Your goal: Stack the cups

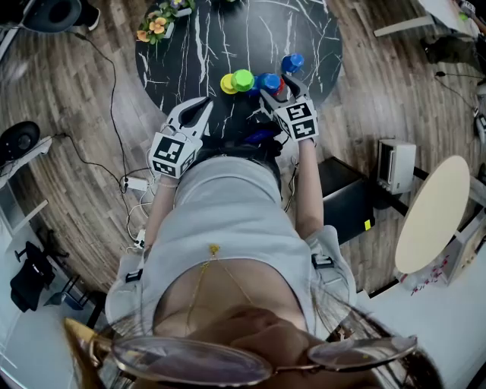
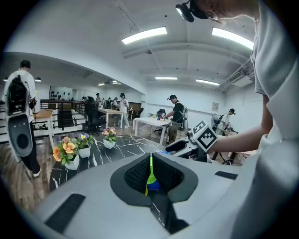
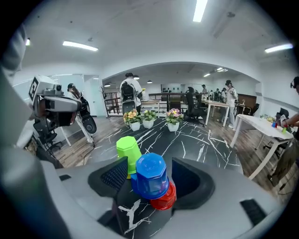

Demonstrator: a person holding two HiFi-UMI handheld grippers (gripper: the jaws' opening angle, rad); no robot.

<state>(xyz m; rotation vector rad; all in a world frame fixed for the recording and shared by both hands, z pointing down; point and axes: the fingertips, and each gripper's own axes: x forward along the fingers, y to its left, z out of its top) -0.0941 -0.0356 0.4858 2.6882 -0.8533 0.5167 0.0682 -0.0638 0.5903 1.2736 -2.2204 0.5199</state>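
Observation:
On the black marble table (image 1: pixel 197 45) stand a yellow cup (image 1: pixel 226 84), a green cup (image 1: pixel 243 79), a blue cup (image 1: pixel 267 81) on a red cup (image 1: pixel 283 89), and a second blue cup (image 1: pixel 292 62) farther back. My right gripper (image 1: pixel 275 90) is open, its jaws on either side of the upturned blue cup (image 3: pixel 150 175) and the red cup (image 3: pixel 164 198) without pressing them. The green cup (image 3: pixel 127 151) stands just behind them to the left. My left gripper (image 1: pixel 203 105) hangs shut and empty near the table's front edge, its jaws (image 2: pixel 151 175) pointing at the cups.
Small pots of flowers (image 1: pixel 156 23) stand at the table's far left edge (image 3: pixel 148 119). On the wooden floor to the right are a black case (image 1: pixel 345 197), a white box (image 1: pixel 396 163) and a round beige table (image 1: pixel 433 213). Several people work at desks in the background.

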